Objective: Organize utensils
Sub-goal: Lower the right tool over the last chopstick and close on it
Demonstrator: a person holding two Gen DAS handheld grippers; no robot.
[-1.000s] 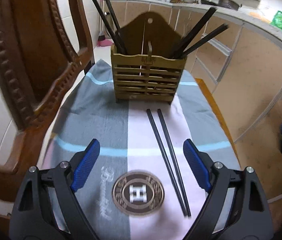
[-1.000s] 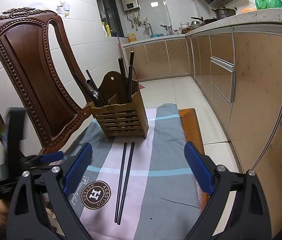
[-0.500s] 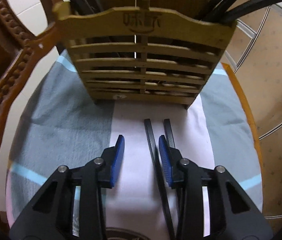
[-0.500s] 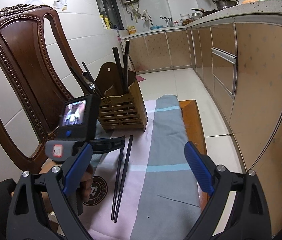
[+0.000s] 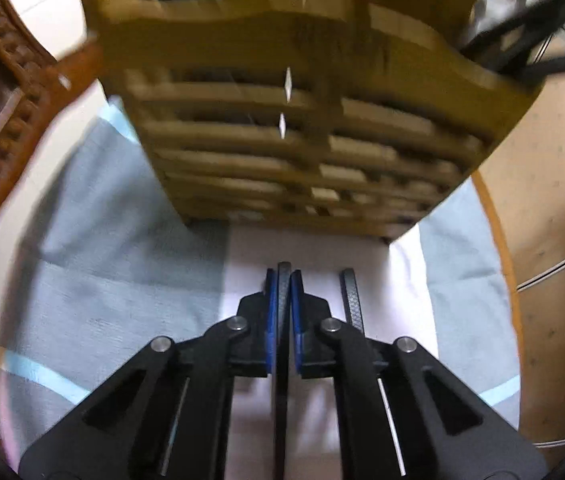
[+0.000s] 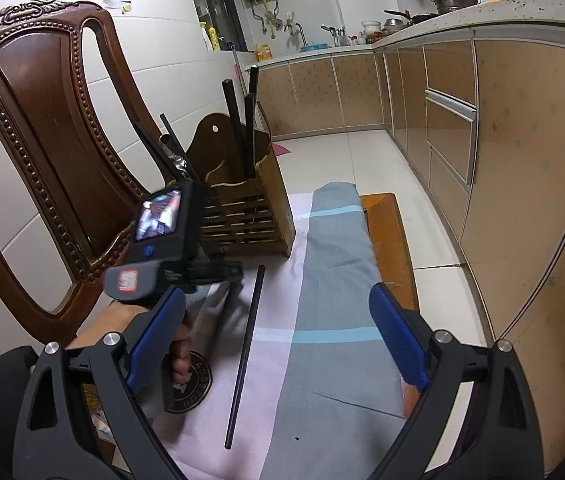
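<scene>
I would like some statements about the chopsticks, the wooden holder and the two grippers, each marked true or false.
1. The left gripper is closed on one black chopstick. True.
2. The right gripper holds the other chopstick. False: its jaws are wide open with nothing between them, and the second chopstick lies on the cloth.
3. The wooden holder is empty. False: several black chopsticks already stand in it.
4. The holder stands upright on the cloth. True.
5. A wooden chair is beside the holder. True.
</scene>
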